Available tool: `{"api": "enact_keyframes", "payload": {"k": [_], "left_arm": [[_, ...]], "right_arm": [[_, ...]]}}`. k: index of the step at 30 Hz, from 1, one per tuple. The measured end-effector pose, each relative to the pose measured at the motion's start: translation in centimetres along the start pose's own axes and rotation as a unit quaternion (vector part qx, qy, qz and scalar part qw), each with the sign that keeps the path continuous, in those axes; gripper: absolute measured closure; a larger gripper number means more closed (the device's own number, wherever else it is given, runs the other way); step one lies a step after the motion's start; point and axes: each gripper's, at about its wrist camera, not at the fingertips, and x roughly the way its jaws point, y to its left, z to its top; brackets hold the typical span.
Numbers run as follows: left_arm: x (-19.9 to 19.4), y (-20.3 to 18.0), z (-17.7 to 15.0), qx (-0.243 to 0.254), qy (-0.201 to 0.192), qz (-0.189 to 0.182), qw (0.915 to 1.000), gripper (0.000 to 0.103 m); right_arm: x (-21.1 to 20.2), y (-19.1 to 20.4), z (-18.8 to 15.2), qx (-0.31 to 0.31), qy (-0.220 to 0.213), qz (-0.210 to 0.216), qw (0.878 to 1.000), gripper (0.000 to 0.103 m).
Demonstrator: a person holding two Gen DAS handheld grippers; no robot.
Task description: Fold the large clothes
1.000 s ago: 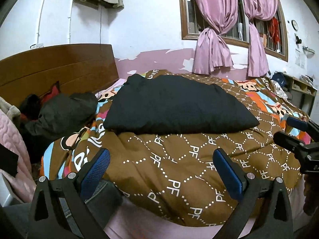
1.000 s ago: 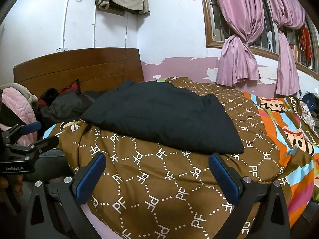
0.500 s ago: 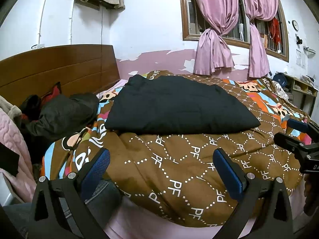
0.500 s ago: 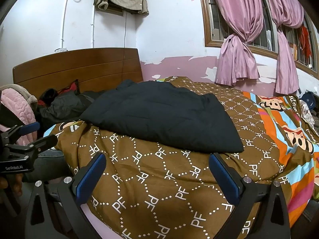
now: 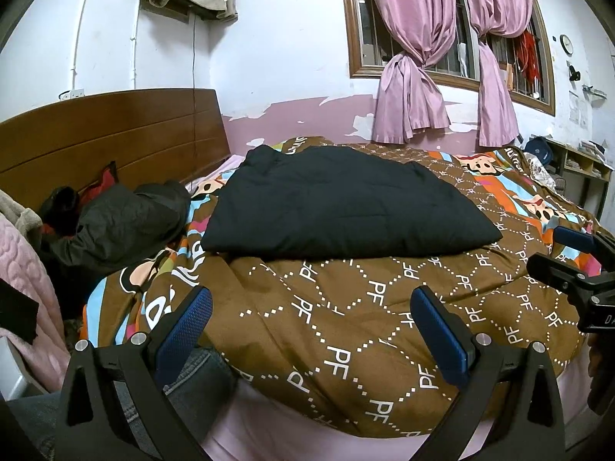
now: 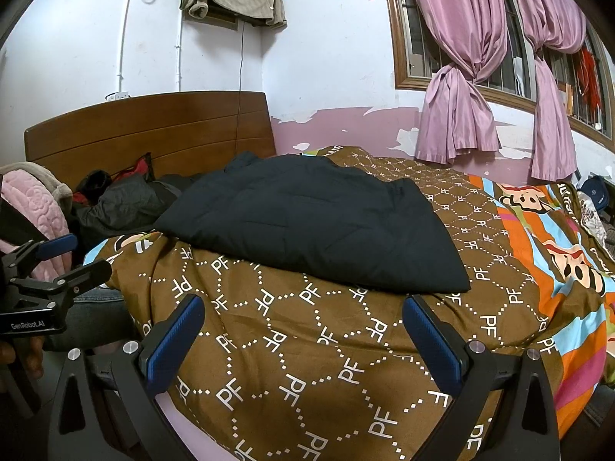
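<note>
The black padded jacket [image 5: 342, 199] lies folded on the bed's brown quilt [image 5: 346, 326], looks soft, bulky and slippery, best pinched at a near corner, while left gripper [image 5: 311, 326] and right gripper [image 6: 303, 330] hang wide and empty.

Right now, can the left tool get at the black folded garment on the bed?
Probably yes. The left tool is open and holds nothing, and only bare brown quilt lies between it and the black folded garment.
</note>
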Motion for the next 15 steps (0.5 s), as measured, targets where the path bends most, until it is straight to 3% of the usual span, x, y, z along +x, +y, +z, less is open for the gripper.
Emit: {"api": "enact_keyframes", "payload": {"k": [15], "left_arm": [[-0.01, -0.11, -0.04, 0.001, 0.000, 0.000, 1.0000, 0.002]], "right_arm": [[-0.03, -0.06, 0.03, 0.001, 0.000, 0.001, 1.000, 0.000]]}}
